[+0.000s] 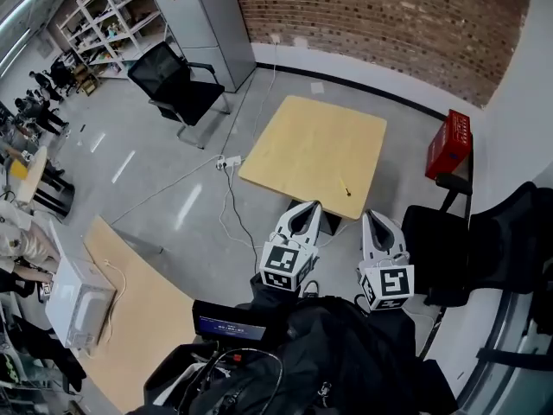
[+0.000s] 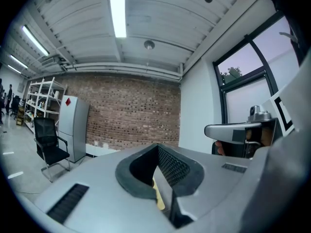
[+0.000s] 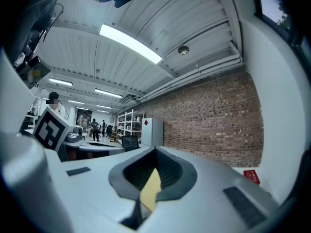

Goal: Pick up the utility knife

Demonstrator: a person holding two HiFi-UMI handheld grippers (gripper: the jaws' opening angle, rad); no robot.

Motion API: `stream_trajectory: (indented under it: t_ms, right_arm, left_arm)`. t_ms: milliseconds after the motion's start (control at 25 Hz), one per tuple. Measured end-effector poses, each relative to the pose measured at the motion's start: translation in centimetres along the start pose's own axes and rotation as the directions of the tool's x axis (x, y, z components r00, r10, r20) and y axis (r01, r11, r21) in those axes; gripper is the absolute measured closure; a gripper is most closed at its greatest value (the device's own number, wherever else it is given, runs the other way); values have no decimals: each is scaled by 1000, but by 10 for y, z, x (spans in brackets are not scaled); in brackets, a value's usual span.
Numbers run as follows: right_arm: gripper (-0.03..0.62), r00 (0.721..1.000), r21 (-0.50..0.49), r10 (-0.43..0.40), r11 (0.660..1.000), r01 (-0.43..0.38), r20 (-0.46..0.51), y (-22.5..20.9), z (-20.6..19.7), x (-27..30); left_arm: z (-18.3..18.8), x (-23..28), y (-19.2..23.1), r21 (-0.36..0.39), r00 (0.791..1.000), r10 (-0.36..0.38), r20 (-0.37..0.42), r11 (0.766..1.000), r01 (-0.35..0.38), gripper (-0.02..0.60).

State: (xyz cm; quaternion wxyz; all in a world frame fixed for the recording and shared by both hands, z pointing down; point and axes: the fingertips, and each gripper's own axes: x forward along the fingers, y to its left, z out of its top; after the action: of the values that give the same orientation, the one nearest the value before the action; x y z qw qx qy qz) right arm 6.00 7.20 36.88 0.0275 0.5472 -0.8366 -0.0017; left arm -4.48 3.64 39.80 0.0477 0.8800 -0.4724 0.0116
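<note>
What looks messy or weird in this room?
A white cable snakes loose across the floor to a power strip lying beside the wooden table. Someone could trip there. Nothing looks spilled or broken.

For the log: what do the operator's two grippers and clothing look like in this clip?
Both the left gripper and right gripper have pale grey, tapering shells with black ribbed pads inside. Each carries a cube printed with black-and-white square markers. The person wears a black jacket; thin cables loop beside it.
</note>
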Motion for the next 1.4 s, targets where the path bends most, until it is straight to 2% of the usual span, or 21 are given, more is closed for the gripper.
stream_trajectory:
  t_ms: [600, 1120, 1400]
  right_arm:
    - [589, 997, 18, -41, 999, 42, -61, -9, -21, 69]
    - [589, 995, 3, -67, 998, 67, -73, -11, -19, 96]
    - [589, 993, 4, -80, 997, 81, -87, -19, -25, 96]
  left_arm:
    - [-23, 48, 54, -35, 997, -45, -65, 998, 43, 581]
    - [-29, 65, 77, -47, 994, -75, -86, 996, 71, 581]
    - [-36, 77, 70, -63, 990, -105, -96, 993, 99, 581]
